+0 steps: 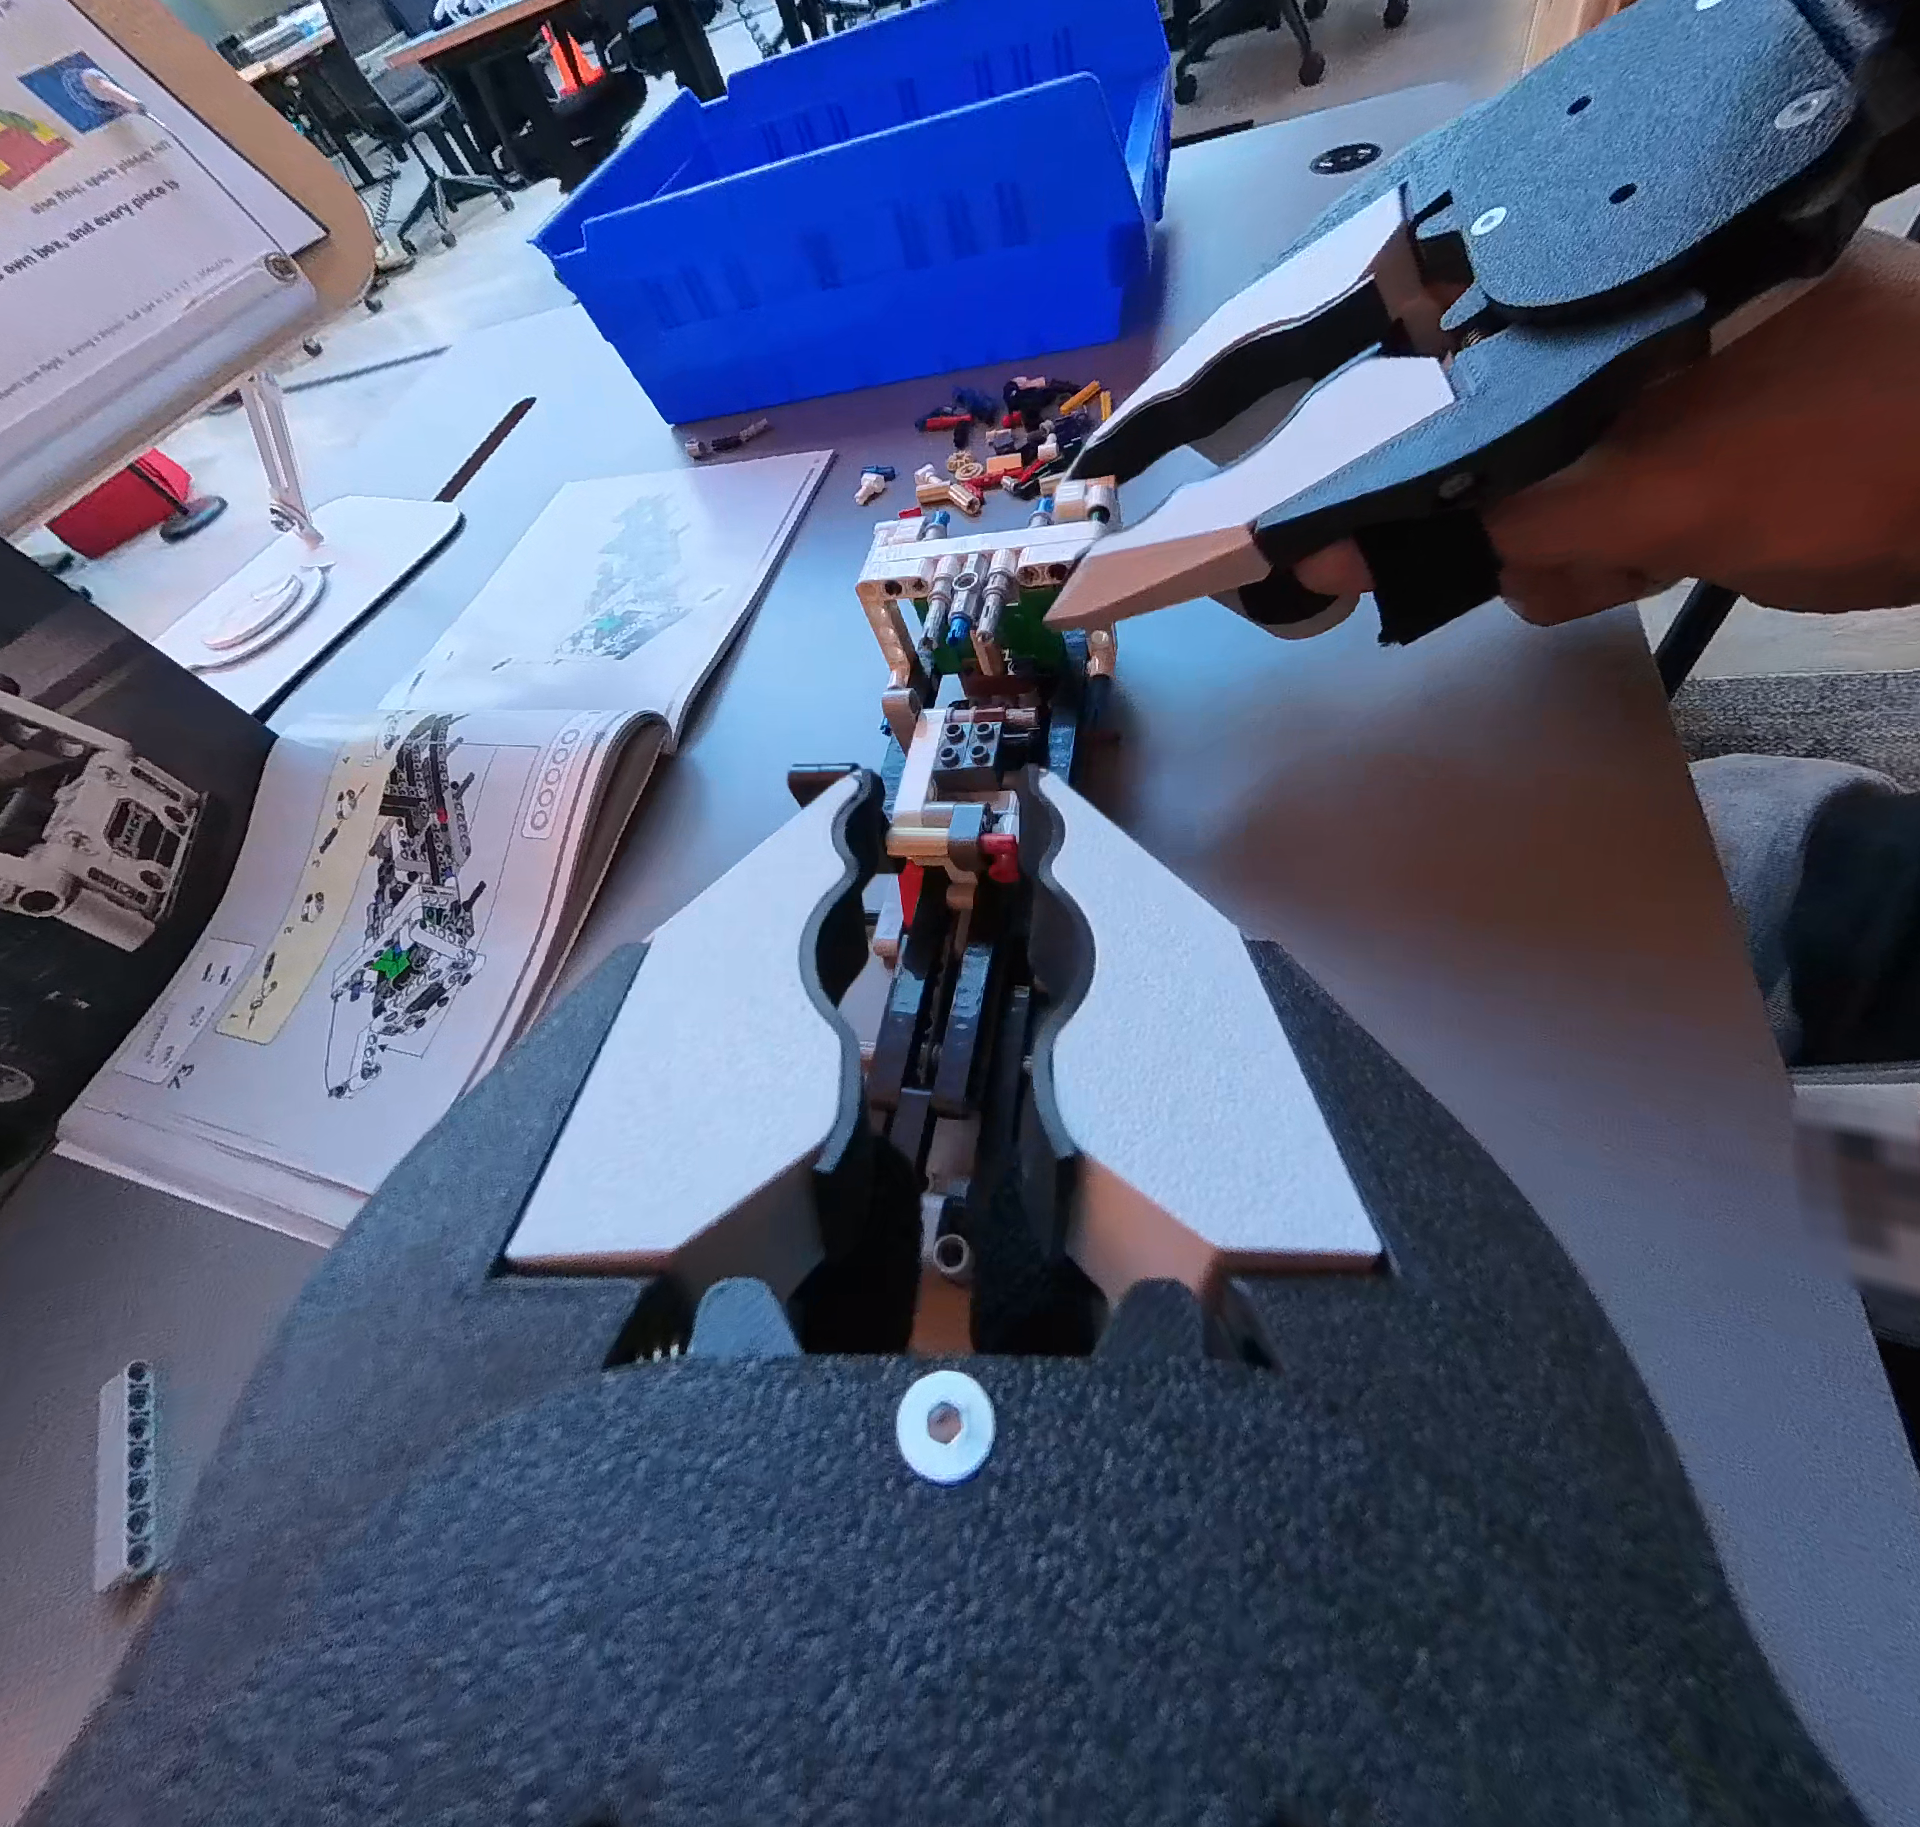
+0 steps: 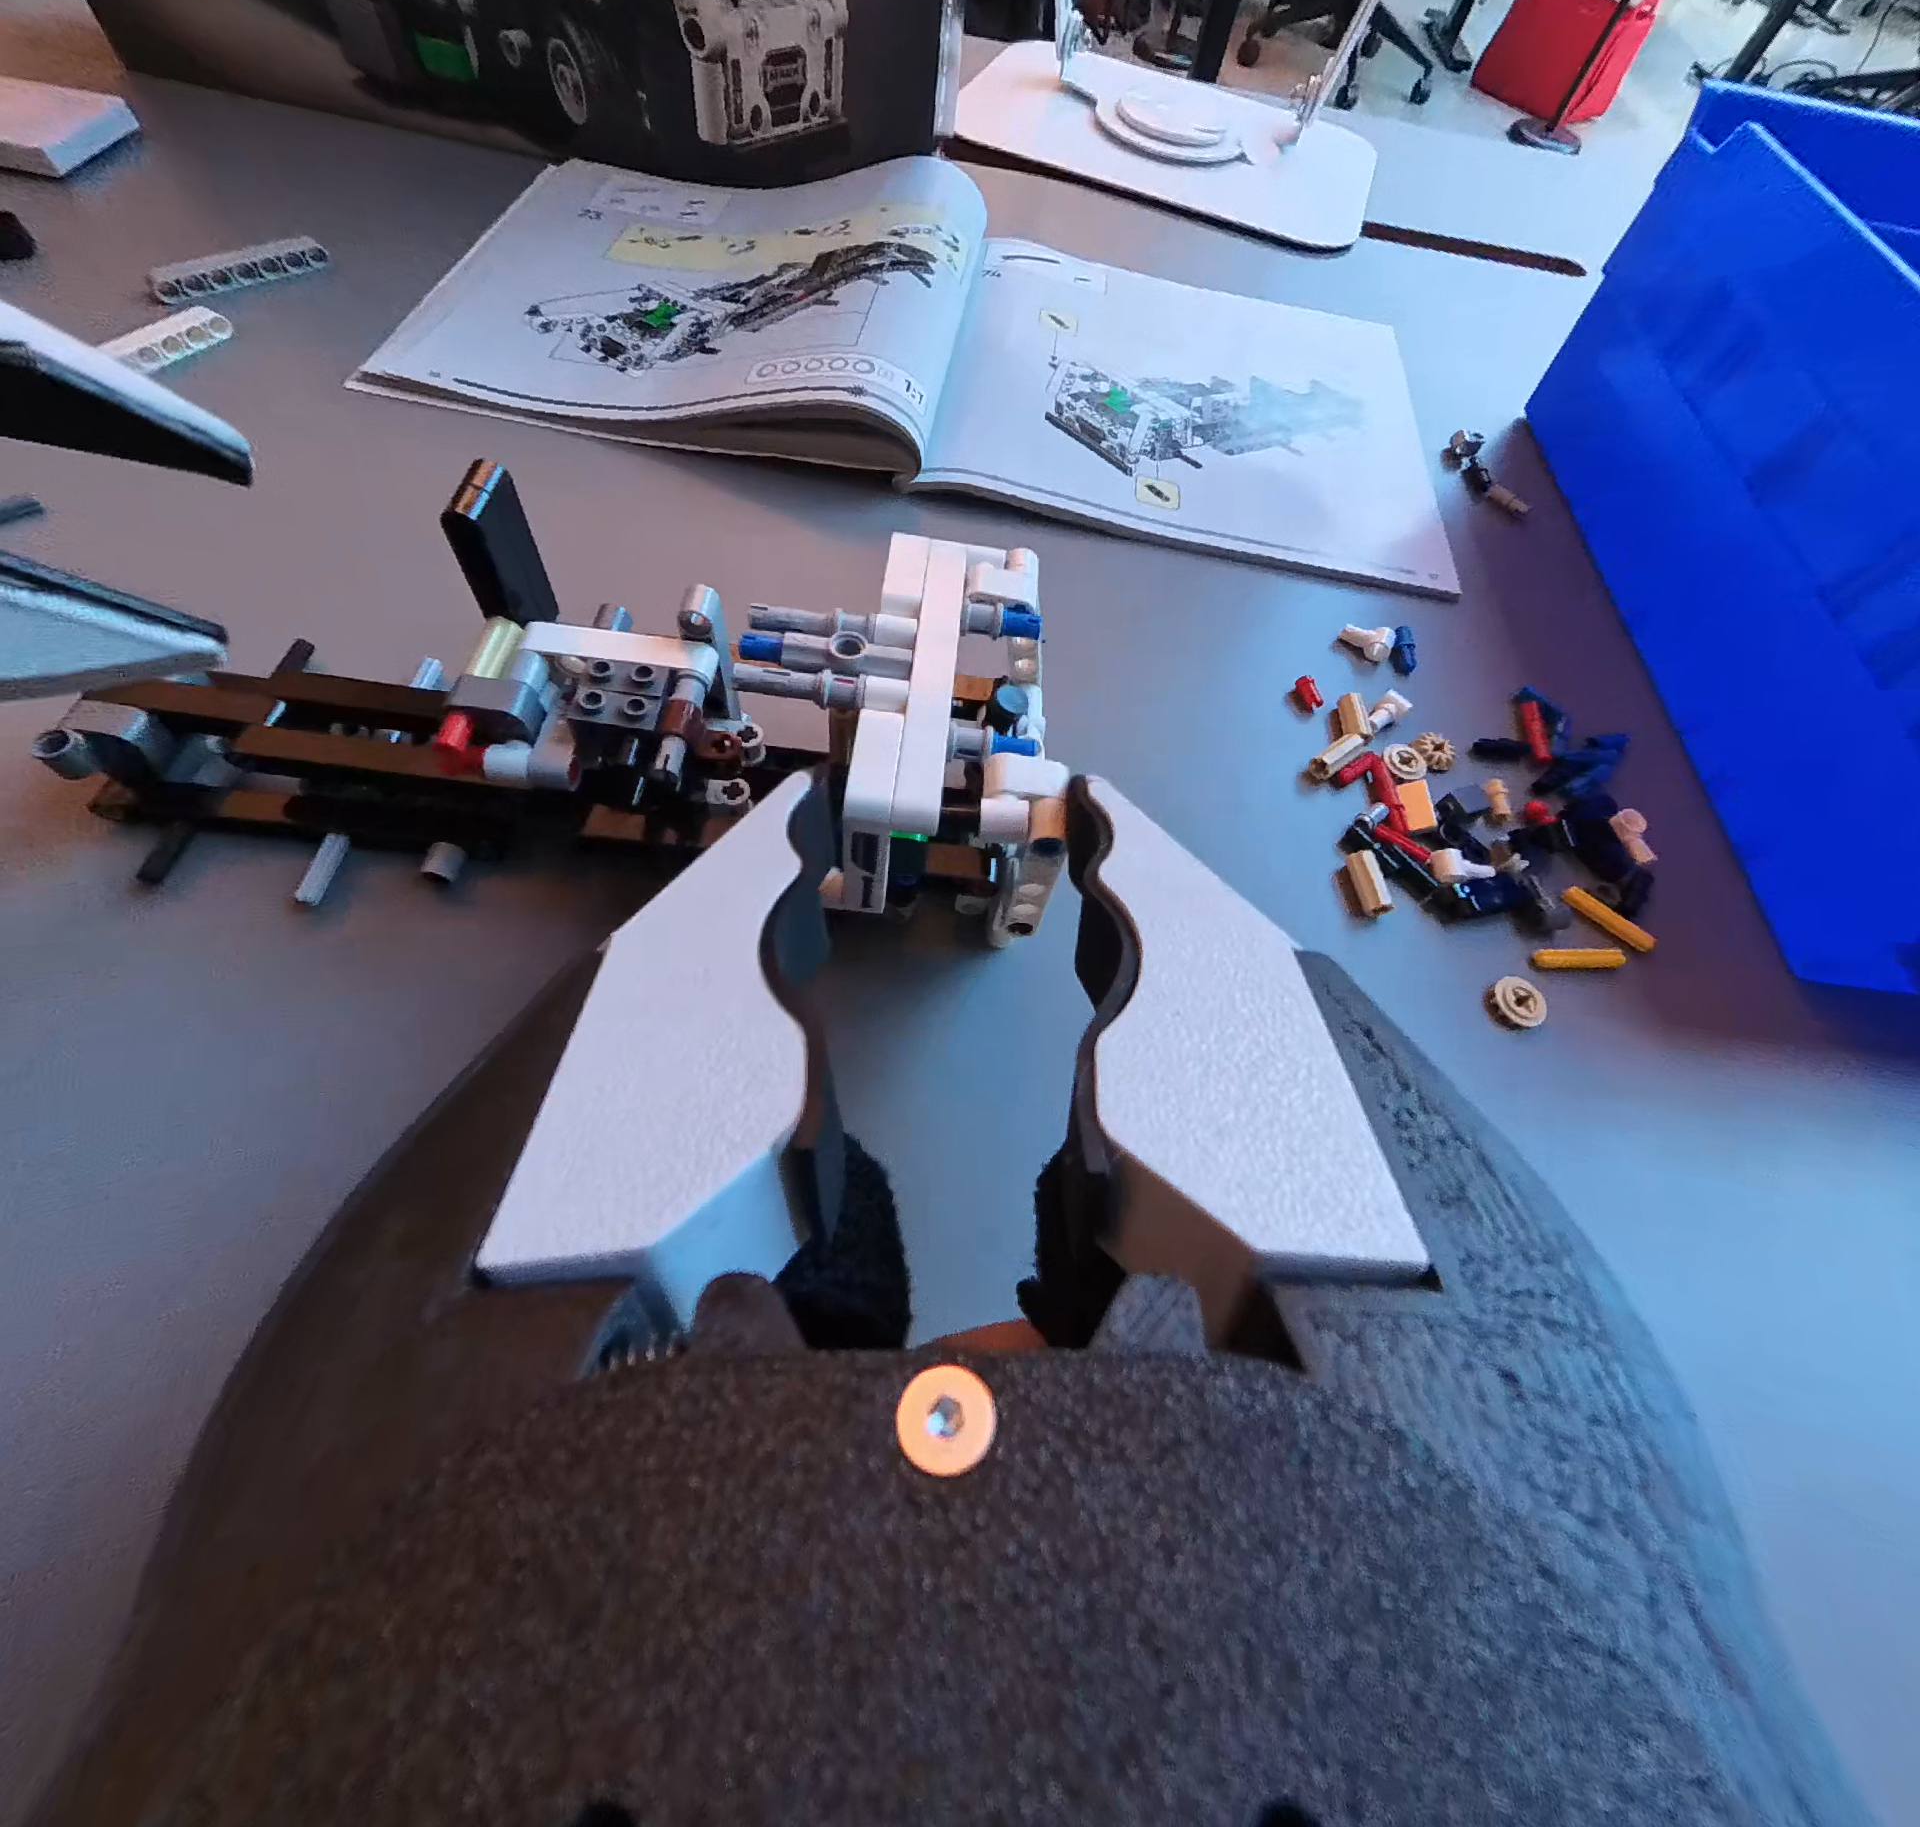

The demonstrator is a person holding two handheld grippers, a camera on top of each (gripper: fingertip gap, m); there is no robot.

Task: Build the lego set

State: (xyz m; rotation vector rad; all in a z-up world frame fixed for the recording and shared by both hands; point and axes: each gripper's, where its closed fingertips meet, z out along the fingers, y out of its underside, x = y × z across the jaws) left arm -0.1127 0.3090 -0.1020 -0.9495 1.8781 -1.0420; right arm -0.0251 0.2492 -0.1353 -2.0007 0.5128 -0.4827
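A long, partly built lego model (image 1: 961,749) lies on the grey table; it also shows in the right wrist view (image 2: 623,686). It has a black chassis and a white frame (image 2: 935,655) at its front. My left gripper (image 1: 951,790) straddles the chassis mid-length, its fingers pressed against both sides. It shows at the left edge of the right wrist view (image 2: 234,551). My right gripper (image 2: 945,795) is closed around the lower front end of the white frame. In the left wrist view (image 1: 1081,546) its tips pinch the frame's right corner.
A heap of small loose pieces (image 2: 1455,821) lies beside a blue bin (image 2: 1766,530). An open instruction booklet (image 2: 935,354) lies behind the model, with the set's box (image 2: 623,11) and a white stand (image 2: 1174,136) farther back. Grey beams (image 2: 239,265) lie at the left.
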